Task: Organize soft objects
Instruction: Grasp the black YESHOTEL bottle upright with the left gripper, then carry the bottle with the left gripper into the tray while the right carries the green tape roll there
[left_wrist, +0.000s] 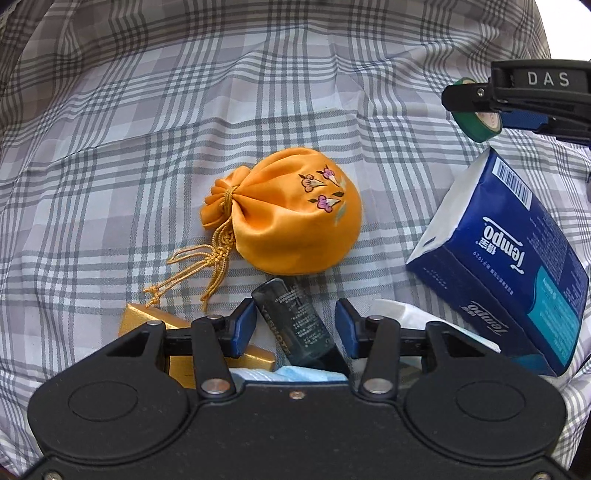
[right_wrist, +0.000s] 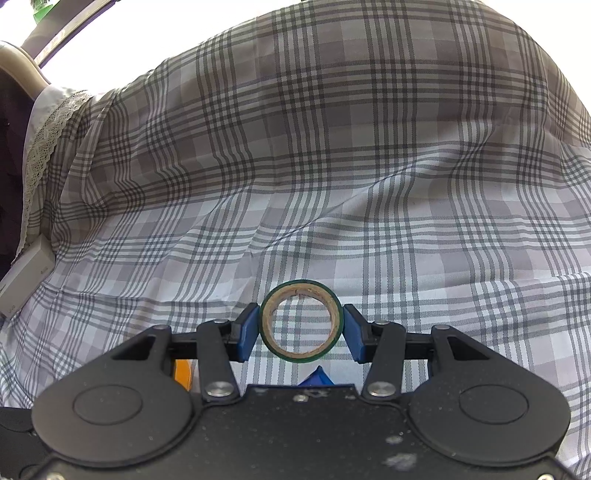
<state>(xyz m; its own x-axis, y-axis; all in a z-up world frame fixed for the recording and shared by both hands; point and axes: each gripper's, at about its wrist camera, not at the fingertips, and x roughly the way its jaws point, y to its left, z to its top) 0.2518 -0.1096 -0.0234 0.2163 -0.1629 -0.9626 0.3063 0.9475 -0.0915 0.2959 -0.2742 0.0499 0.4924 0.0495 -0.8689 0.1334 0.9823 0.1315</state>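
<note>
My left gripper (left_wrist: 295, 328) hangs with jaws apart over a dark tube (left_wrist: 295, 325) printed "KESHOTE"; the tube lies between the pads, neither pad pressing it. At twelve o'clock from them sits the orange drawstring pouch (left_wrist: 291, 218) with embroidered flowers, on the plaid cloth (left_wrist: 147, 129). At three o'clock lies a blue "Tempo" tissue pack (left_wrist: 509, 258); at nine o'clock, a gold box (left_wrist: 147, 319). My right gripper (right_wrist: 301, 328), marked "DAS" in the left view, clamps a green tape roll (right_wrist: 301, 291) between both pads above the cloth.
</note>
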